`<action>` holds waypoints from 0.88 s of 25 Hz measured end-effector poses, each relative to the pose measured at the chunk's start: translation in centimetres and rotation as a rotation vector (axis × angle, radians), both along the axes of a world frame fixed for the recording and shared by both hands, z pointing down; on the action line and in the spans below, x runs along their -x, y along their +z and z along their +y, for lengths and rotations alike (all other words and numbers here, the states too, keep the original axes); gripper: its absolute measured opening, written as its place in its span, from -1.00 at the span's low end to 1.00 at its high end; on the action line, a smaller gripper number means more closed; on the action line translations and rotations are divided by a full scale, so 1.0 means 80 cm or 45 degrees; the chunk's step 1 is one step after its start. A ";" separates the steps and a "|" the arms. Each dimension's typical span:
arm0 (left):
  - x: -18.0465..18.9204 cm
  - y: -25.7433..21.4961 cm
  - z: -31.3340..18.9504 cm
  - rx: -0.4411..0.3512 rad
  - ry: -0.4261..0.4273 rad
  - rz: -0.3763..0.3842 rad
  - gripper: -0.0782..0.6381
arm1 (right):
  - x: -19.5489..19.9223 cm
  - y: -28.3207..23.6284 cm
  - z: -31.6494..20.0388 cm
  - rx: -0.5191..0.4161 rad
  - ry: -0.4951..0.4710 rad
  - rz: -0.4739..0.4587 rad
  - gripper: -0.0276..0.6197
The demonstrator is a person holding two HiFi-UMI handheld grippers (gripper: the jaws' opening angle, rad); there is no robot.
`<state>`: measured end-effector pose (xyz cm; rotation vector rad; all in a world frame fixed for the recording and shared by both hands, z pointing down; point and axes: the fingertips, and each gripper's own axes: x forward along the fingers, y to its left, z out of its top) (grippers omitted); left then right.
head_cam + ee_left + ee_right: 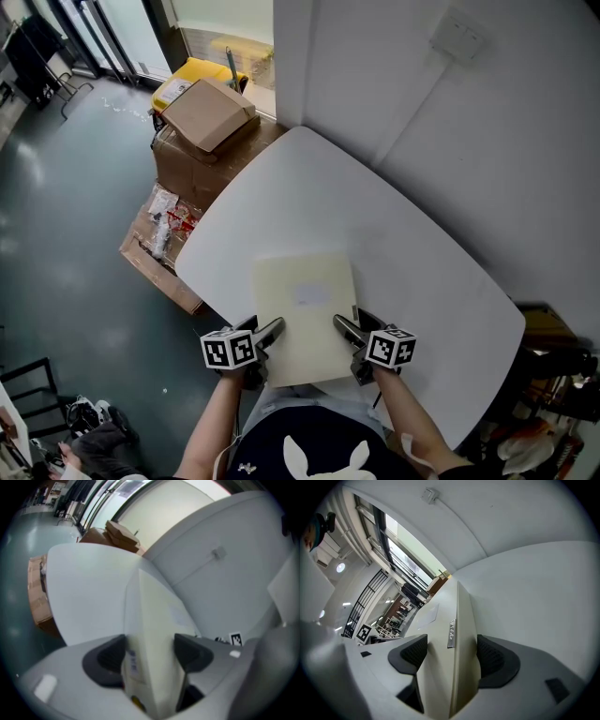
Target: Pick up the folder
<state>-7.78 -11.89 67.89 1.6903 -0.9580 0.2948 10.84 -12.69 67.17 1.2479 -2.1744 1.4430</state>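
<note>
A thick cream folder lies flat on the white table, its near end over the table's front edge. My left gripper sits at the folder's near left side. In the left gripper view the folder fills the gap of this gripper, whose jaws stand wide, their dark pads right beside it. My right gripper is at the near right side. In the right gripper view its pads press on the folder's two faces, next to a small metal label holder.
Stacked cardboard boxes and packets stand on the floor left of the table, a yellow bin behind them. A white wall runs along the table's far side. Dark clutter sits at the right edge.
</note>
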 end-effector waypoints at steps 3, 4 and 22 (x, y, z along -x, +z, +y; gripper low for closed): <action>0.001 -0.002 -0.001 -0.042 -0.032 -0.004 0.09 | 0.001 -0.002 -0.001 -0.011 0.005 0.016 -0.01; 0.001 -0.003 -0.003 -0.064 -0.049 -0.005 0.09 | 0.001 -0.003 -0.001 -0.012 0.013 0.020 -0.01; 0.009 -0.017 -0.014 -0.100 -0.116 -0.041 0.09 | 0.009 -0.018 -0.001 -0.058 0.059 0.035 -0.01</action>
